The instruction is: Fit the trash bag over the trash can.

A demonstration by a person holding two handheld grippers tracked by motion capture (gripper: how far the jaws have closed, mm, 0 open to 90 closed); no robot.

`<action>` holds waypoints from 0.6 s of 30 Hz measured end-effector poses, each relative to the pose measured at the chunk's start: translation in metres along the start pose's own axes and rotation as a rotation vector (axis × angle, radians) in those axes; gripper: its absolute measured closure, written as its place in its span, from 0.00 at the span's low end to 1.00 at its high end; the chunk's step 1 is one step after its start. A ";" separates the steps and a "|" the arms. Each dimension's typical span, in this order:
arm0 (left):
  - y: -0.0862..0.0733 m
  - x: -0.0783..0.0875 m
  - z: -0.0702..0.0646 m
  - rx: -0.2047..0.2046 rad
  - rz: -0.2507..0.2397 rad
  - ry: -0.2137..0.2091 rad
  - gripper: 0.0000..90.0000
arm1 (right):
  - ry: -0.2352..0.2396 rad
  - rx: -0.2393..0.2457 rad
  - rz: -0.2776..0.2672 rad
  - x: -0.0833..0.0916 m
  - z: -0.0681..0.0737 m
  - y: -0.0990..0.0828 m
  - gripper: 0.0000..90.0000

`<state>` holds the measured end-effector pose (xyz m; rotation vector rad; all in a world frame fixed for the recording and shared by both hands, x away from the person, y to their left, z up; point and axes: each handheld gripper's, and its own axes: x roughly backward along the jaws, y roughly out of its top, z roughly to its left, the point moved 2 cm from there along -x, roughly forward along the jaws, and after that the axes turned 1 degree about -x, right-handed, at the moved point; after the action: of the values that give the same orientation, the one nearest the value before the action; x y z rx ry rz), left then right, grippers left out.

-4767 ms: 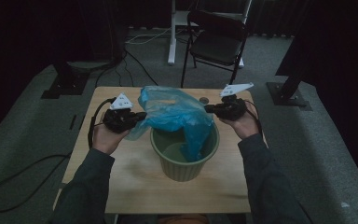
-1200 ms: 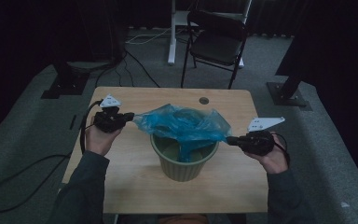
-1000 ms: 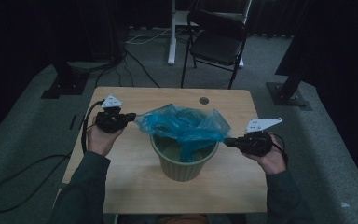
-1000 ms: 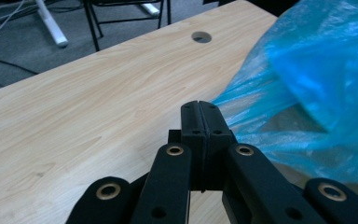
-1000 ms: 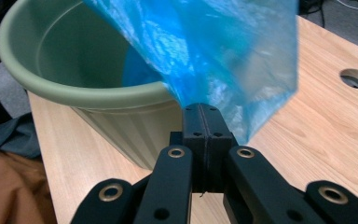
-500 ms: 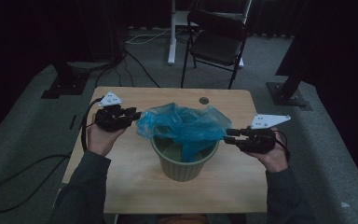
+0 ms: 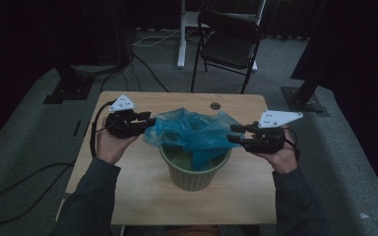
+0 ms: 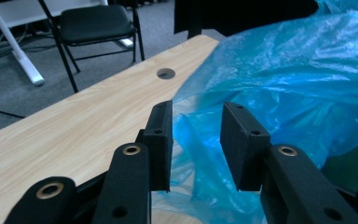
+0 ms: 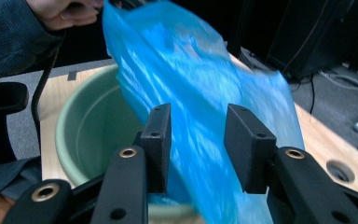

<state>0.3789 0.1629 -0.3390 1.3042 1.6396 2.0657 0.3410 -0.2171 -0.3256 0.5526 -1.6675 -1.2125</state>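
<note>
Light wood table [image 7: 128,196] with a round hole [image 7: 215,105] near its 12 o'clock edge. A green bin [image 7: 195,172] stood directly on it, about centre. The hole sat at 12 o'clock from the bin. Grey carpet floor [image 7: 34,147] carried the table.

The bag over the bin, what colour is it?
The bag is translucent blue, clearest in the left gripper view.

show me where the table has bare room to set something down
Bare wood lies on the table between the green bin and the near edge, and along the far edge beside the round hole. The middle is crowded: blue bag, left gripper, right gripper.
</note>
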 end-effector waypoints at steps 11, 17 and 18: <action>-0.007 -0.008 0.000 0.013 0.022 -0.006 0.70 | -0.006 0.090 -0.004 -0.019 0.005 0.029 0.65; -0.011 -0.009 -0.005 -0.006 0.027 -0.016 0.84 | 0.019 0.080 0.048 -0.031 0.001 0.027 0.90; -0.012 -0.009 -0.006 -0.011 0.023 -0.017 0.88 | 0.011 0.075 0.057 -0.032 0.000 0.026 0.94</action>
<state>0.3756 0.1573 -0.3537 1.3391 1.6113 2.0675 0.3591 -0.1814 -0.3158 0.5530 -1.7132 -1.1075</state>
